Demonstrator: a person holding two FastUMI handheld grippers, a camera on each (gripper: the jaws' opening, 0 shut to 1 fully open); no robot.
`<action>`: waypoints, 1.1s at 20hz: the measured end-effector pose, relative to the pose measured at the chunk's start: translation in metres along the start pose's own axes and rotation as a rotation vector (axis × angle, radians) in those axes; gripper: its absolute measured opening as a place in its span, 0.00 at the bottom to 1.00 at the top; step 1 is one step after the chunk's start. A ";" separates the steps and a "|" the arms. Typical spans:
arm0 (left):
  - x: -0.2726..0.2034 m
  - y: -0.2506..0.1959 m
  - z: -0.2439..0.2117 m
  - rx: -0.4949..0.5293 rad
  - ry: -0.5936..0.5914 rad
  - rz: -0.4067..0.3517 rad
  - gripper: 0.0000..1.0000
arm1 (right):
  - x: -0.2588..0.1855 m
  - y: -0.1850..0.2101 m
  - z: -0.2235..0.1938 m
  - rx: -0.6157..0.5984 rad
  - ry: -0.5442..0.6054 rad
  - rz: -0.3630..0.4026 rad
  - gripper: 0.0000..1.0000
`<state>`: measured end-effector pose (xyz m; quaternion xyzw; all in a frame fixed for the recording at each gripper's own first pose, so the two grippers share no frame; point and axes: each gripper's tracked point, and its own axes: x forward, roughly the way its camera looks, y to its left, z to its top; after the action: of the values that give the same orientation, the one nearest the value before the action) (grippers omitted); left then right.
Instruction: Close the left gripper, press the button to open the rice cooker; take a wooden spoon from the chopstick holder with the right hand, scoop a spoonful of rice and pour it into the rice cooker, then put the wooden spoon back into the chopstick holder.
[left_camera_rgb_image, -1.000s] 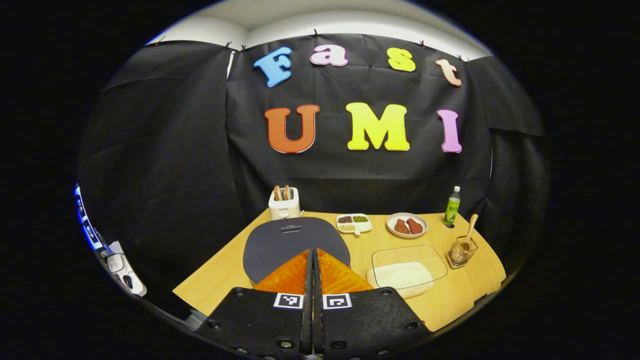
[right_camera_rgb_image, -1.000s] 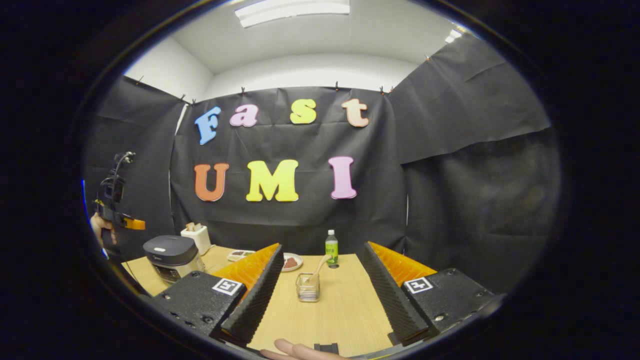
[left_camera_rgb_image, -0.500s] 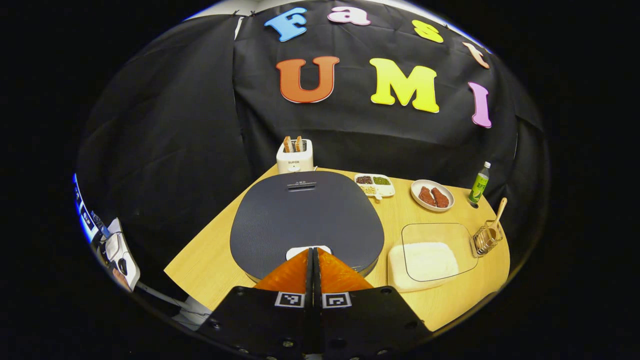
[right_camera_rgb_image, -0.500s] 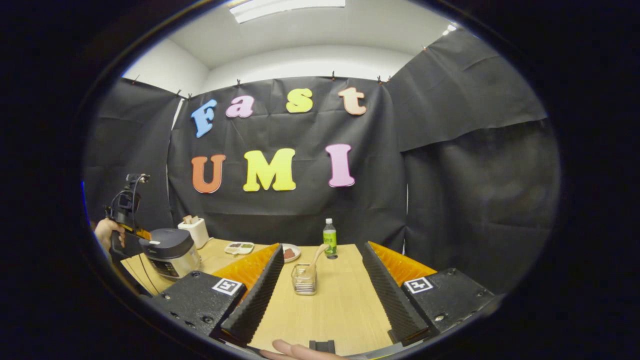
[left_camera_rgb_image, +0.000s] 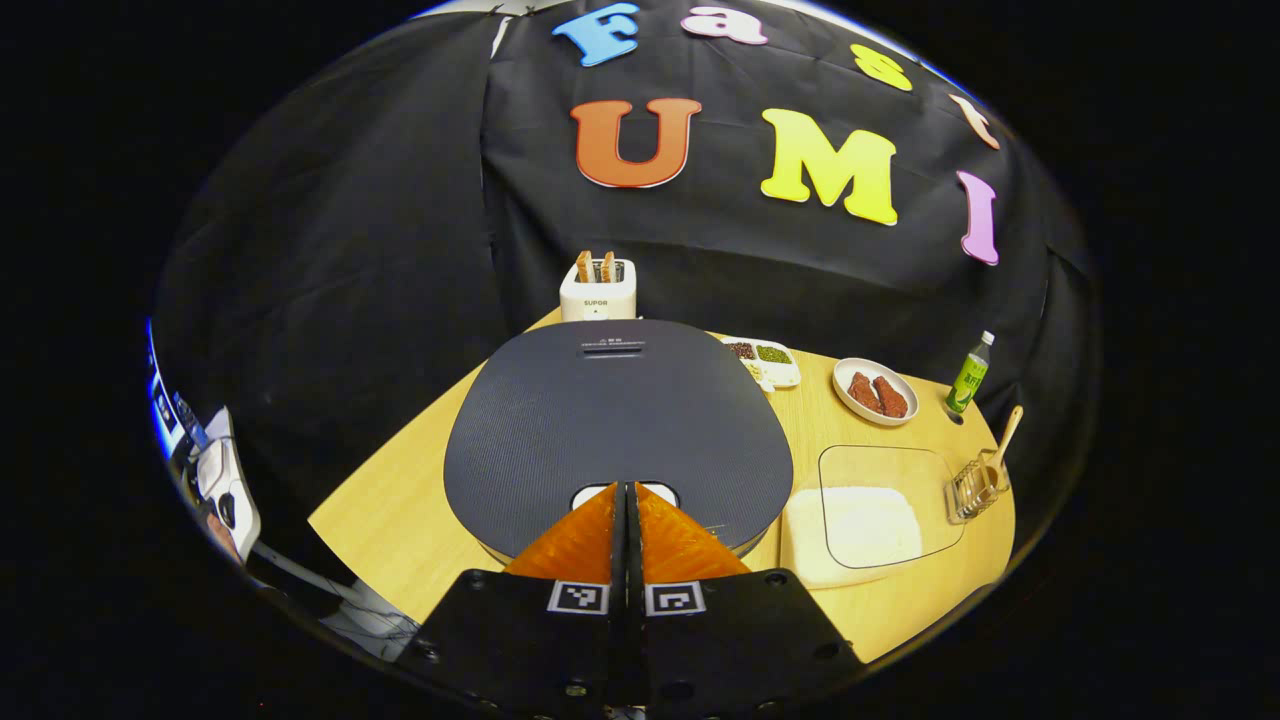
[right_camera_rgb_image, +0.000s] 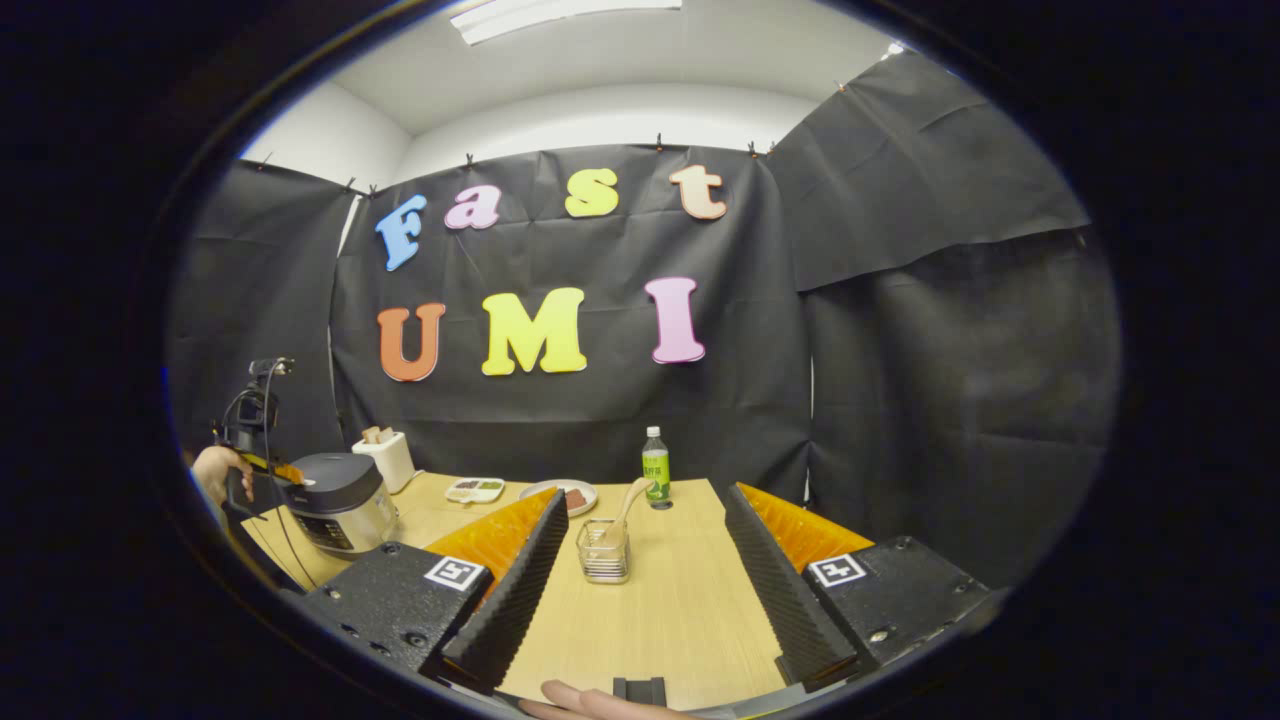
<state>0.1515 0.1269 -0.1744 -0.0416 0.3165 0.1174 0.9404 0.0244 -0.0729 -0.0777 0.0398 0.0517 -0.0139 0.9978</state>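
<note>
Left claw (left_camera_rgb_image: 627, 490) is pressed together, tips at the cooker (left_camera_rgb_image: 617, 425) button (left_camera_rgb_image: 625, 492). Press straight down. Right claw (right_camera_rgb_image: 640, 560) gapes wide, idle.

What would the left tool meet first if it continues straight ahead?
Probably the white button at the near edge of the rice cooker lid; the shut left tool points right at it, though contact is unclear.

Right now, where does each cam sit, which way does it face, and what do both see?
Left gripper view: rides the shut left gripper, angled down at the rice cooker and its button.
Right gripper view: rides the open right gripper, level over the table, facing the chopstick holder; a fingertip shows.
Shared: cooker, holder, wooden spoon, bottle.
</note>
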 end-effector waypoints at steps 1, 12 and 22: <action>-0.004 0.001 -0.001 -0.007 0.010 -0.008 0.00 | -0.001 0.001 -0.001 0.004 0.001 0.006 1.00; -0.094 0.008 0.073 -0.225 -0.254 -0.099 0.26 | 0.020 -0.001 -0.017 -0.002 -0.007 0.031 1.00; -0.204 0.010 0.064 -0.125 -0.590 -0.191 0.94 | 0.116 -0.009 -0.072 -0.069 0.087 -0.049 1.00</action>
<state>0.0292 0.1065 -0.0001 -0.0930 0.0169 0.0549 0.9940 0.1322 -0.0784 -0.1622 0.0046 0.0967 -0.0348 0.9947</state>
